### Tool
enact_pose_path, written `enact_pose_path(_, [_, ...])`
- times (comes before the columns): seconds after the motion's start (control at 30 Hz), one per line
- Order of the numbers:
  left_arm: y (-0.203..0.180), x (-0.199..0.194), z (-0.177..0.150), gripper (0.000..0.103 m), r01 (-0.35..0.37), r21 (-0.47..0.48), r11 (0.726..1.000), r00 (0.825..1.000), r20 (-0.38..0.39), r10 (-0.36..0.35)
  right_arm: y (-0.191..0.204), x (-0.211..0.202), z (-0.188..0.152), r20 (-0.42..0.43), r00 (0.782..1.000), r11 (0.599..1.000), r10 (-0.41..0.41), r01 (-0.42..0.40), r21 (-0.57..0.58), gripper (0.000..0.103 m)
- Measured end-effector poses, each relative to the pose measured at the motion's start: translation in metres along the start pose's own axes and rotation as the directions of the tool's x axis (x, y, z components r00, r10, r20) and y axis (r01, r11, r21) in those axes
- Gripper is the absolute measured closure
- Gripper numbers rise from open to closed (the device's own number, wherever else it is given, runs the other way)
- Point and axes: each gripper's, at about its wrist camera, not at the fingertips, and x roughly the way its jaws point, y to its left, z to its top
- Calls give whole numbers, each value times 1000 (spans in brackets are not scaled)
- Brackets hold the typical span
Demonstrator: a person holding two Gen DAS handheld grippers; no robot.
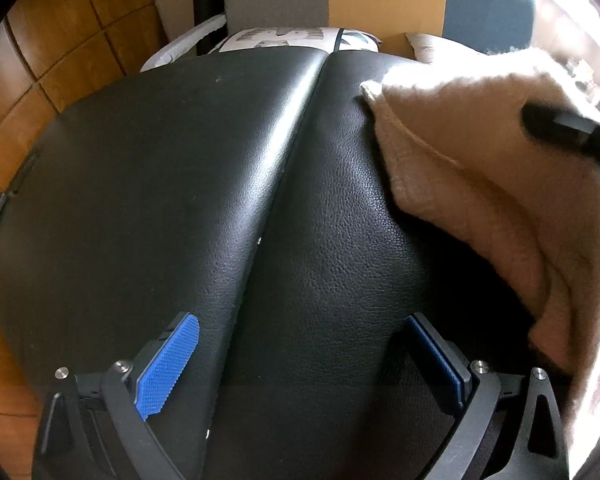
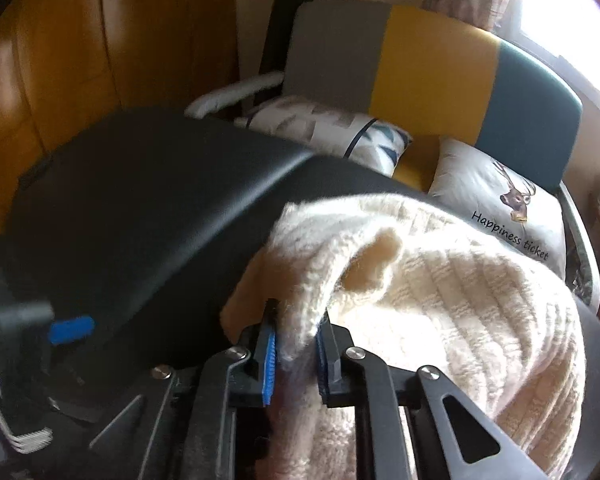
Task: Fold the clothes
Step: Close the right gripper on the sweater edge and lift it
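A cream knitted sweater (image 2: pixel 440 280) lies bunched on the right side of a black leather seat (image 2: pixel 148 208). My right gripper (image 2: pixel 298 324) is shut on a ribbed fold of the sweater, which drapes back over its frame. In the left wrist view the sweater (image 1: pixel 480 168) fills the right side, and my right gripper's dark finger shows blurred above it. My left gripper (image 1: pixel 300 352) stands open over bare black leather (image 1: pixel 220 184), its blue pads (image 1: pixel 168 364) wide apart with nothing between them. In the right wrist view the left gripper's blue pad (image 2: pixel 70 329) shows at the far left.
Behind the black seat stands a chair with a grey, yellow and teal back (image 2: pixel 432 76). Two printed cushions (image 2: pixel 500 204) lie on it. Wooden floor (image 1: pixel 60 40) runs along the left. A seam (image 1: pixel 292 152) splits the leather surface down the middle.
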Motion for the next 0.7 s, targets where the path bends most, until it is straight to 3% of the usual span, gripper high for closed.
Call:
enact_pose_path(0.2, [-2,-5,2,0,-3,24,1000,1000,10,3,-29,-40,13,108,992,986,71,-87,142,97])
enact_pose_path(0.33, [-6,-9,2,0,-4,44,999,1000,18,3,-41,-74,22,191,979,980,72,-105,171,102])
enact_pose_path(0.57, [-13,-12,2,0,-10,66,998,1000,23,9,-27,-63,16,117,990,992,73,-84,89,101])
enact_pose_path(0.63, [-12,-11,2,0,-11,67,998,1000,17,10,-22,-58,13,90,993,995,72,-78,64,94])
enact_pose_path(0.67, [-11,-11,1,0,-13,65,998,1000,15,12,-20,-55,12,77,994,996,72,-76,51,82])
enact_pose_path(0.7, [-11,-11,0,0,-16,61,998,1000,14,15,-18,-53,11,64,995,997,71,-74,38,79])
